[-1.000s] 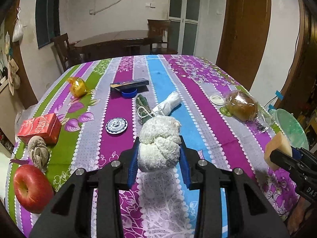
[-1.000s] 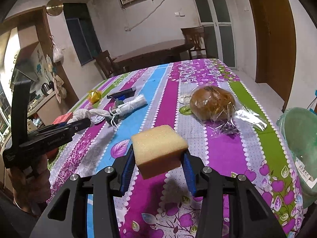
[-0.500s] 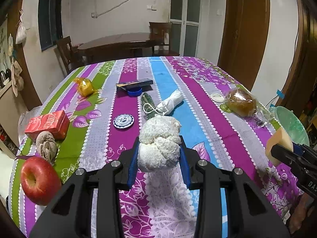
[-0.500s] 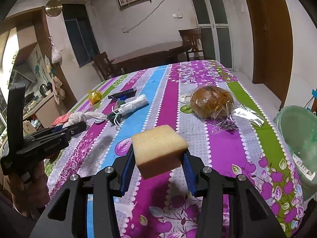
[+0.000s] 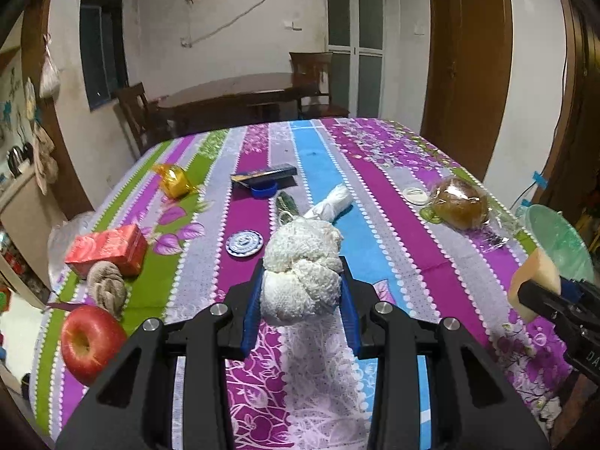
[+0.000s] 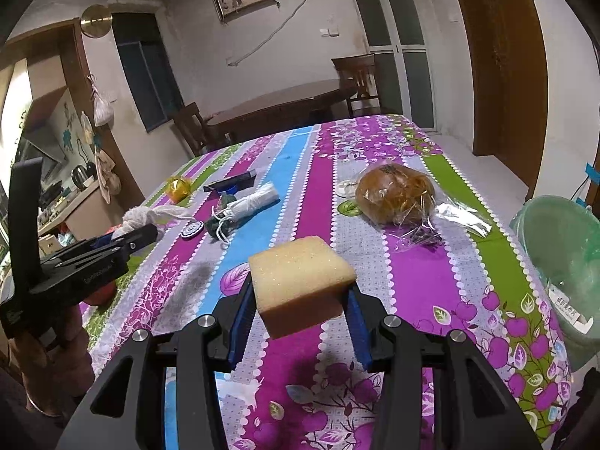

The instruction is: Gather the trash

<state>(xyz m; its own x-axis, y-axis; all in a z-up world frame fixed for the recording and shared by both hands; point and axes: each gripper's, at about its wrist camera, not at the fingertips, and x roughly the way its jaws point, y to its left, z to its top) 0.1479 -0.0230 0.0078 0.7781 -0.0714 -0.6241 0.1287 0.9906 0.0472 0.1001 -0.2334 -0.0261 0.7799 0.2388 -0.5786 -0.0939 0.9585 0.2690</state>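
Left gripper [image 5: 302,292], jaws clamped on knotted white cloth [image 5: 302,273], frame centre, clear of bench [image 5: 431,247]. Right gripper [image 6: 300,313], jaws clamped on yellow sponge [image 6: 300,281]. Both lifted, probably for carrying to green-lined bin [image 6: 562,247], right edge.

A knotted white rag [image 5: 302,275] is clamped between blue pads, above the table's near edge. A yellow sponge block [image 6: 300,281] is pinched likewise, tilted, near the green-lined bin [image 6: 558,258] beyond the table's right edge.
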